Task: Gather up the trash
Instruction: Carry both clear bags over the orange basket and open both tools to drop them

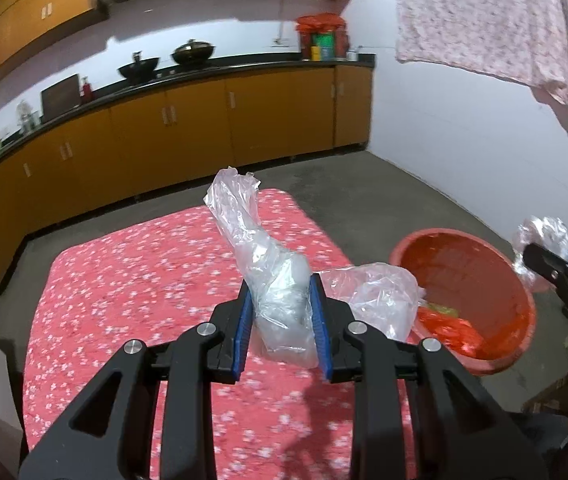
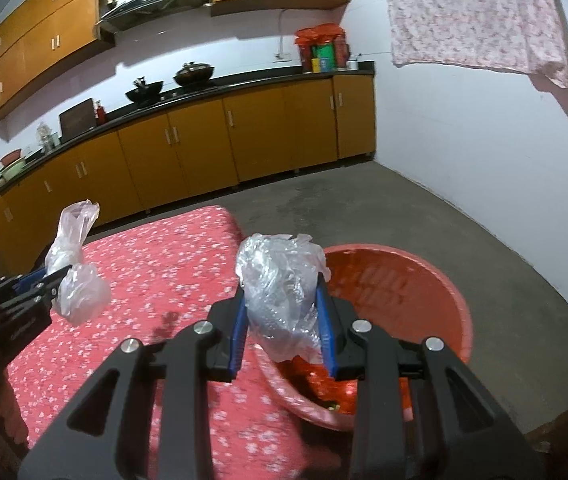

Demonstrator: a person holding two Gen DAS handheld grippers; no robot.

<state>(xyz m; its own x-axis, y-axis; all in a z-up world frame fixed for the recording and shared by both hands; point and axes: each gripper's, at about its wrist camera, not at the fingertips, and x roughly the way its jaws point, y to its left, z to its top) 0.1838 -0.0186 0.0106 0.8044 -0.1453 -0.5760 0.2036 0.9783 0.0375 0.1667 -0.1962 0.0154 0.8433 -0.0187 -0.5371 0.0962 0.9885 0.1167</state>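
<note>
My left gripper (image 1: 282, 322) is shut on a clear plastic bag (image 1: 267, 264), whose twisted top stands up above the blue pads and whose loose end (image 1: 380, 292) billows to the right. It hangs over the red flowered tablecloth (image 1: 143, 280). My right gripper (image 2: 284, 326) is shut on a crumpled clear plastic wad (image 2: 279, 280), held over the near rim of the red plastic basin (image 2: 424, 292). The basin (image 1: 476, 280) holds red and green scraps at its bottom. In the right wrist view the left gripper (image 2: 49, 286) with its bag (image 2: 75, 280) shows at the left.
The table with the flowered cloth (image 2: 163, 272) stands on a grey concrete floor (image 2: 364, 208). Orange kitchen cabinets (image 1: 203, 120) with a black counter and woks run along the back. A pink cloth (image 1: 484, 20) hangs on the white wall at the right.
</note>
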